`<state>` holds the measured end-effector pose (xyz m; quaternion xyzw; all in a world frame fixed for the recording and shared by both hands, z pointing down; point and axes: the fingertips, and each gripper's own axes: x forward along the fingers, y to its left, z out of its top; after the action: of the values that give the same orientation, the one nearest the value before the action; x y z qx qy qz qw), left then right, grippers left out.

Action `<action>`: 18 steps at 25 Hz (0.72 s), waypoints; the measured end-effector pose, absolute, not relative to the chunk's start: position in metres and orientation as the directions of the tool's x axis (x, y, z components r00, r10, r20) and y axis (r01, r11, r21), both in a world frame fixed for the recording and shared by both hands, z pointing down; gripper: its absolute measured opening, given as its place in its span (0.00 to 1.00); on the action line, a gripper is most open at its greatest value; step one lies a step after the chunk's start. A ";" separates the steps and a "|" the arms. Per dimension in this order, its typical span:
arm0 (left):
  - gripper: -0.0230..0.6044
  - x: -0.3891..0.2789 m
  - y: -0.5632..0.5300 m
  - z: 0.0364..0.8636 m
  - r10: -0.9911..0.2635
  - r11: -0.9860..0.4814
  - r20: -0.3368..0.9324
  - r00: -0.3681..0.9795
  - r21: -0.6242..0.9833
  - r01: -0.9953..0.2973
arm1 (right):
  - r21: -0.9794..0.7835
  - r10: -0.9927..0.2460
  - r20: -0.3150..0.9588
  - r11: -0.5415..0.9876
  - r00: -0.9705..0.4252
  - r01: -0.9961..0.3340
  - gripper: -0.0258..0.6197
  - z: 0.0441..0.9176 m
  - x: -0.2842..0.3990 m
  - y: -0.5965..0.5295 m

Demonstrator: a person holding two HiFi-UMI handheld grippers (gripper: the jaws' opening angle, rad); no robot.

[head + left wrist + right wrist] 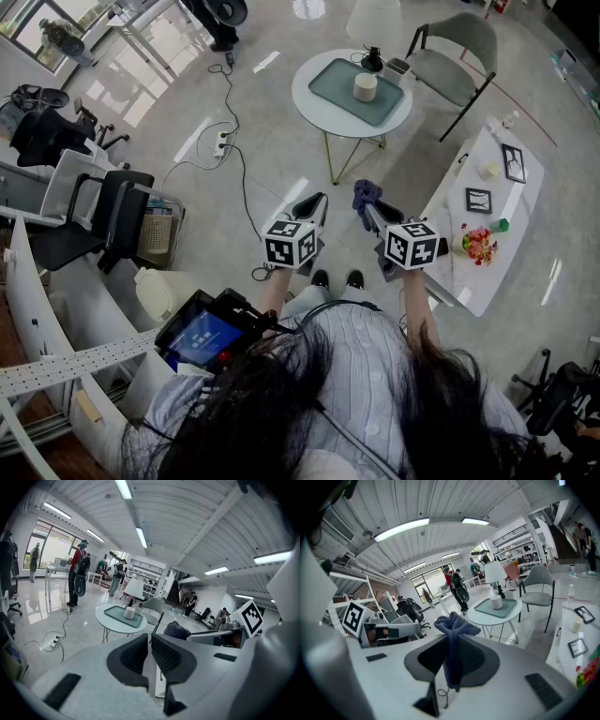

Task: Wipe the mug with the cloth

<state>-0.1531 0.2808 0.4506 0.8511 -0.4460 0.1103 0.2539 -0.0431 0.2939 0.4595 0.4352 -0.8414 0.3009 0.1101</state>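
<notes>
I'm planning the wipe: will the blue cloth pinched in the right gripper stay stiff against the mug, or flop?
Likely floppy: the cloth bunches in soft folds above the right gripper and hangs limp between its jaws. Probably light, since one pinch holds it all. It should mould round the mug rather than press firmly.

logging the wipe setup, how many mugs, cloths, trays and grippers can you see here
mug: 1
cloth: 1
tray: 1
grippers: 2 (left gripper, right gripper)
total: 5
</notes>
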 end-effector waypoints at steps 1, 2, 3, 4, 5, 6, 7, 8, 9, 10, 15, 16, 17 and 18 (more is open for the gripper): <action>0.07 -0.148 0.282 0.451 -0.705 -0.472 0.410 0.579 0.338 -0.814 | -0.407 -0.667 0.449 0.439 -0.595 -0.801 0.17 0.460 -0.037 0.294; 0.07 -0.143 0.283 0.451 -0.706 -0.471 0.408 0.580 0.341 -0.813 | -0.405 -0.668 0.451 0.438 -0.592 -0.803 0.17 0.461 -0.031 0.295; 0.07 -0.137 0.284 0.451 -0.704 -0.473 0.407 0.582 0.342 -0.812 | -0.403 -0.668 0.453 0.437 -0.590 -0.804 0.17 0.462 -0.026 0.296; 0.07 -0.131 0.285 0.451 -0.702 -0.477 0.408 0.584 0.340 -0.810 | -0.401 -0.670 0.455 0.435 -0.587 -0.806 0.17 0.463 -0.020 0.296; 0.07 -0.124 0.286 0.452 -0.699 -0.482 0.409 0.587 0.337 -0.809 | -0.399 -0.671 0.457 0.432 -0.584 -0.809 0.17 0.464 -0.014 0.297; 0.07 -0.118 0.286 0.452 -0.697 -0.487 0.410 0.588 0.333 -0.808 | -0.396 -0.672 0.458 0.431 -0.581 -0.811 0.17 0.464 -0.009 0.297; 0.07 -0.112 0.285 0.452 -0.696 -0.490 0.409 0.590 0.330 -0.807 | -0.392 -0.674 0.460 0.430 -0.579 -0.813 0.17 0.465 -0.003 0.296; 0.07 -0.107 0.284 0.452 -0.696 -0.491 0.409 0.590 0.327 -0.807 | -0.387 -0.675 0.461 0.430 -0.575 -0.816 0.17 0.466 0.001 0.295; 0.07 -0.103 0.283 0.452 -0.697 -0.492 0.410 0.589 0.325 -0.808 | -0.382 -0.677 0.463 0.429 -0.571 -0.819 0.17 0.467 0.006 0.294; 0.07 -0.099 0.282 0.453 -0.697 -0.492 0.412 0.587 0.321 -0.809 | -0.378 -0.680 0.465 0.427 -0.567 -0.821 0.17 0.469 0.010 0.293; 0.07 -0.086 0.278 0.453 -0.702 -0.483 0.424 0.572 0.307 -0.820 | -0.385 -0.691 0.440 0.432 -0.574 -0.815 0.17 0.467 0.024 0.288; 0.07 -0.086 0.278 0.453 -0.704 -0.476 0.430 0.565 0.304 -0.825 | -0.389 -0.690 0.434 0.436 -0.579 -0.811 0.17 0.466 0.025 0.287; 0.07 -0.086 0.279 0.453 -0.707 -0.468 0.436 0.557 0.302 -0.830 | -0.393 -0.688 0.430 0.440 -0.584 -0.807 0.17 0.467 0.026 0.287; 0.07 -0.086 0.280 0.454 -0.709 -0.460 0.440 0.551 0.302 -0.835 | -0.397 -0.685 0.429 0.442 -0.588 -0.804 0.17 0.468 0.026 0.286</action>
<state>-0.0860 0.2796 0.4536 0.8451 -0.4566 0.1268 0.2475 0.0262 0.2861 0.4678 0.4418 -0.8430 0.2891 0.1028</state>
